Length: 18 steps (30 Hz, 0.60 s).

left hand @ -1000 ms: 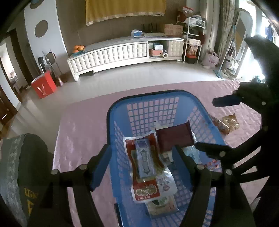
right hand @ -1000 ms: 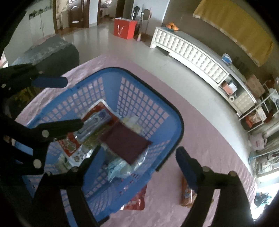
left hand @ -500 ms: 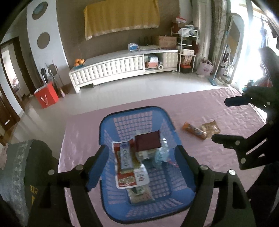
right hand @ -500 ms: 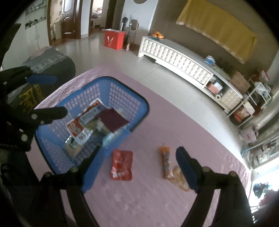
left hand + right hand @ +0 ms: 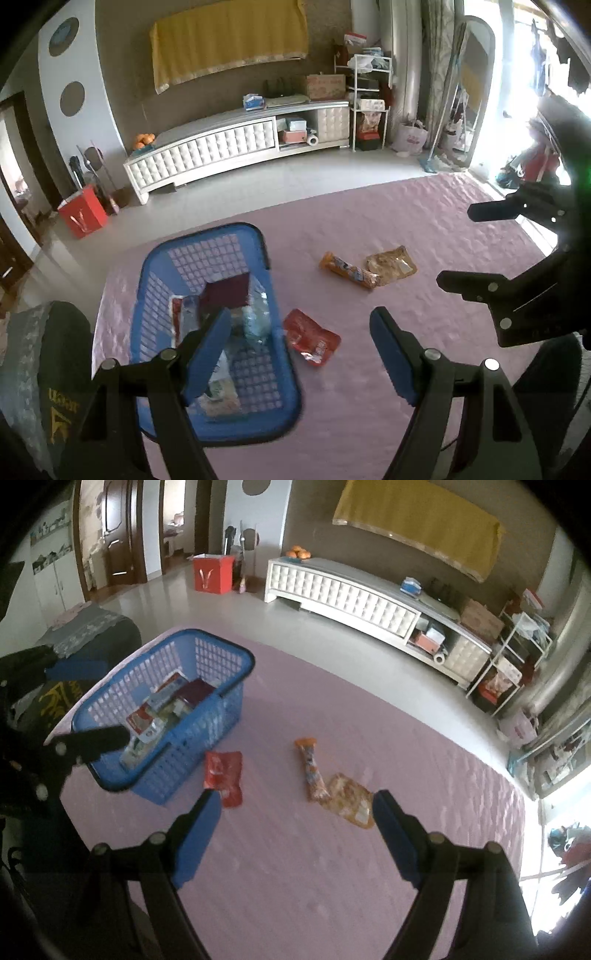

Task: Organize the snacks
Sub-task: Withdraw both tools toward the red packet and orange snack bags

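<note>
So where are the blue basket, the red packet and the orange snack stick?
blue basket (image 5: 236, 653): right wrist view, far rim.
red packet (image 5: 222, 771): right wrist view, middle of the pack.
orange snack stick (image 5: 312, 770): right wrist view, mid-length.

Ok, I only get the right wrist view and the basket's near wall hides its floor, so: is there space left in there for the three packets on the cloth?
Observer: Yes. In the left wrist view, the blue basket has bare floor at its far end, beyond the maroon packet.
Operator: Anything tucked behind that wall?
Observer: A clear bluish packet lies against it, on the side nearest the red pouch.
</note>
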### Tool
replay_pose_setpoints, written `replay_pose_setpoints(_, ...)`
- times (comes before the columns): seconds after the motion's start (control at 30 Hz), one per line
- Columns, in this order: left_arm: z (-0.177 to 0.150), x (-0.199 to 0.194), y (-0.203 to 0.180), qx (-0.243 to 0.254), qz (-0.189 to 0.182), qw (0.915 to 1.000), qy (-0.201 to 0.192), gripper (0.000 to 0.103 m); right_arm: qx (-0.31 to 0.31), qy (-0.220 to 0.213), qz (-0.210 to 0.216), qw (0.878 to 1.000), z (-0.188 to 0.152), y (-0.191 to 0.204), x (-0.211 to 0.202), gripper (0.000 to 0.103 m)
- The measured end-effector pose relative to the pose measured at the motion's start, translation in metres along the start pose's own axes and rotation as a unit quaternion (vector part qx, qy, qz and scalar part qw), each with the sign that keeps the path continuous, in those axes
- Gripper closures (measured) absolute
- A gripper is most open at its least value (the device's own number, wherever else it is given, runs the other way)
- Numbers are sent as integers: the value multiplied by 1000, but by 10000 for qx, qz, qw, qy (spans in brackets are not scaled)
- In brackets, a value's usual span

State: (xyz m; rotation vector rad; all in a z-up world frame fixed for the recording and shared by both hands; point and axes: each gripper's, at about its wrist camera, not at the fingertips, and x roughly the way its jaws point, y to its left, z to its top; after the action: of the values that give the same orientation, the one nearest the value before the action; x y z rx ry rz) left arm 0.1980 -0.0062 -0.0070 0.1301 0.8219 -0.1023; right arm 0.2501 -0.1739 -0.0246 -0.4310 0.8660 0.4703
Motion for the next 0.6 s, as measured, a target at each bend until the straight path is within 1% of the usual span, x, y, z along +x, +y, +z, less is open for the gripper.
replay_pose_setpoints(0.13,-13,7,-26,-188,-33,9998,-44,27,142,-4,39,9999,-23,-13,3,16)
replay_pose_setpoints(0.23,-22,17,-36,-627,-119,9979,-48,27,246,24,91,9997,-41,-21,7,16)
replay_pose_setpoints(0.33,-30,28,-41,-957,-52,9954,-38,27,260,15,171,9995,-56,-28,12,16)
replay_pose_setpoints(0.43,-43,40,-46,-1325,-22,9911,100,27,347,-25,232,9991,-66,-36,19,16)
replay_pose_setpoints(0.47,-48,46,-49,-1472,37,9890,132,25,399,-50,280,9988,-70,-38,22,16)
replay_pose_setpoints(0.53,-58,56,-55,-1618,170,9866,140,24,497,-84,357,9981,-75,-42,31,16)
replay_pose_setpoints(0.6,-65,71,-59,-1736,343,9839,249,24,520,-57,369,9979,-79,-46,43,16)
